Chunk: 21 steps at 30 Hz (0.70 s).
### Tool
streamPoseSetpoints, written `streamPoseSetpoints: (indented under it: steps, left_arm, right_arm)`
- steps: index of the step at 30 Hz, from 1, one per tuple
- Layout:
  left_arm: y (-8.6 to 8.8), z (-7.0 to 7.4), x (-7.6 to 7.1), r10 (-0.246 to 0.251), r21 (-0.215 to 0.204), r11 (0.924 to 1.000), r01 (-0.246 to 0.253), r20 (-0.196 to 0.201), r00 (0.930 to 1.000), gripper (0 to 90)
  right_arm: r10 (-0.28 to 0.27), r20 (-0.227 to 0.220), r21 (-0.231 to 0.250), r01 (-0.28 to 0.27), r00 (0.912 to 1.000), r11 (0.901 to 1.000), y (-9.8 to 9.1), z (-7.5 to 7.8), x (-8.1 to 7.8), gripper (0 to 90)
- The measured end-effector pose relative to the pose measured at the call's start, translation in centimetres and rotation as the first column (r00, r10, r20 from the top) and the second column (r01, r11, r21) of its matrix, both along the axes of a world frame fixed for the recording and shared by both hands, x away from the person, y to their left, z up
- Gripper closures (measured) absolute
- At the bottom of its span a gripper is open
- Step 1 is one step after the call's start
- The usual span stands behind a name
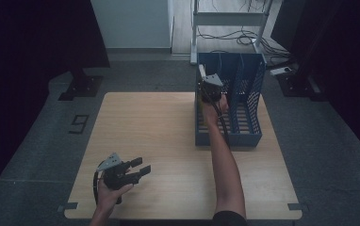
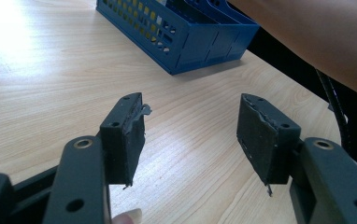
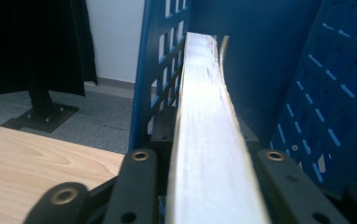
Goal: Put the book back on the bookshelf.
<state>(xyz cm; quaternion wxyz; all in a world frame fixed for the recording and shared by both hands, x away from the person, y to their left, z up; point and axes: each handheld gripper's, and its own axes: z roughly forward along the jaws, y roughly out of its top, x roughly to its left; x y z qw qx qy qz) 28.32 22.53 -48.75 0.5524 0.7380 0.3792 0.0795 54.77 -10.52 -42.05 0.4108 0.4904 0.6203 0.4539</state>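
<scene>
A blue slotted file rack (image 1: 227,139) stands on the right half of the wooden table (image 1: 154,127). My right gripper (image 1: 209,84) reaches into its left compartment, shut on a thick book (image 1: 201,71) that stands on edge. In the right gripper view the book's white page edge (image 3: 204,93) runs away between the two jaws of that gripper (image 3: 204,140), close beside the rack's left wall (image 3: 162,56). My left gripper (image 1: 140,165) rests low near the table's front left, open with nothing in it. Its pads (image 2: 125,135) stand wide apart over bare wood, facing the rack (image 2: 181,32).
The rack's middle and right compartments look free of books. The person's right forearm (image 2: 317,37) stretches from the front edge to the rack. Beyond the table are grey floor, a white frame with cables (image 1: 230,23) and dark curtains.
</scene>
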Motion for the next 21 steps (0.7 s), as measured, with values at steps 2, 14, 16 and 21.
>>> streamPoseSetpoints:
  steps: [2, 14, 16, 21]
  left_arm:
    - [-0.1, 0.0, 0.0, -0.004, 0.001, 1.0, 0.004, 0.0, 1.0, 41.7]
    - [-0.3, -0.1, 0.0, -0.008, 0.01, 0.9999, 0.008, -0.003, 1.0, 41.5]
    - [-0.3, -0.1, 0.0, -0.007, 0.012, 0.9999, 0.007, -0.005, 1.0, 41.5]
    - [-0.3, -0.2, 0.0, -0.006, 0.014, 0.9999, 0.006, -0.005, 1.0, 41.4]
  right_arm:
    - [0.005, -0.005, -0.007, -0.005, 1.0, 1.0, -0.1, 0.1, -0.1, 66.3]
    - [0.025, -0.008, -0.011, -0.025, 0.9997, 0.9996, -0.7, 0.2, -0.6, 58.7]
    - [0.026, -0.003, -0.012, -0.026, 0.9996, 0.9996, -0.8, 0.0, -0.7, 57.7]
    - [0.03, -0.006, -0.004, -0.03, 0.9995, 0.9996, -1.1, -0.4, -1.1, 55.9]
